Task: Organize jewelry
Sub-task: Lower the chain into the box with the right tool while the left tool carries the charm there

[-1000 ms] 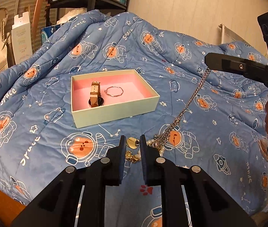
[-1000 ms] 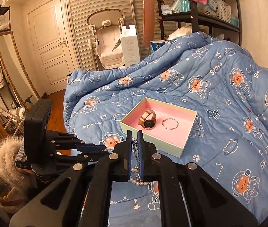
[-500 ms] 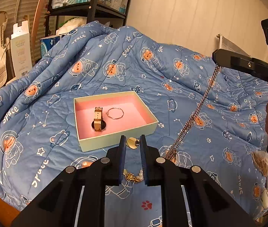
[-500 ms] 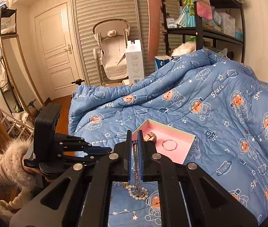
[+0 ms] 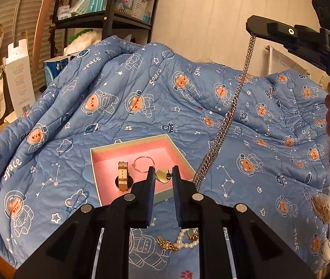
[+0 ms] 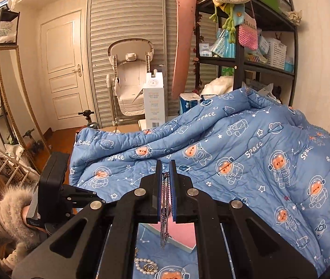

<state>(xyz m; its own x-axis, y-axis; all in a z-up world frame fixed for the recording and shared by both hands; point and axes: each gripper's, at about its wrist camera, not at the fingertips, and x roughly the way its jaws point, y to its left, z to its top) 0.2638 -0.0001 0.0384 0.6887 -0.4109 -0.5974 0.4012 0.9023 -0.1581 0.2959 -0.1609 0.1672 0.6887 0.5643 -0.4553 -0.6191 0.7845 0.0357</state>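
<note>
My right gripper (image 6: 164,168) is shut on a silver chain necklace (image 5: 231,107) and holds it high, so the chain hangs down to the right of the pink-lined box (image 5: 109,155). The right gripper also shows in the left wrist view (image 5: 252,29). The box holds a tan-strap watch (image 5: 123,177) and a thin bangle (image 5: 142,164). My left gripper (image 5: 162,176) is shut on a gold pendant (image 5: 162,176) above the box's near edge. A pearl and gold piece (image 5: 183,238) lies on the blue quilt (image 5: 71,139) below my left fingers.
The quilt covers the whole bed. A black shelf unit (image 6: 246,53) with baskets stands behind the bed. A white carton (image 6: 154,100) and a high chair (image 6: 130,81) stand by the shutter doors. A tissue bundle (image 5: 325,207) lies at the right edge.
The right gripper has risen, lifting the chain clear of the pile. The left gripper has lifted with the gold pendant and moved over the box's near edge. The pearl piece stays on the quilt.
</note>
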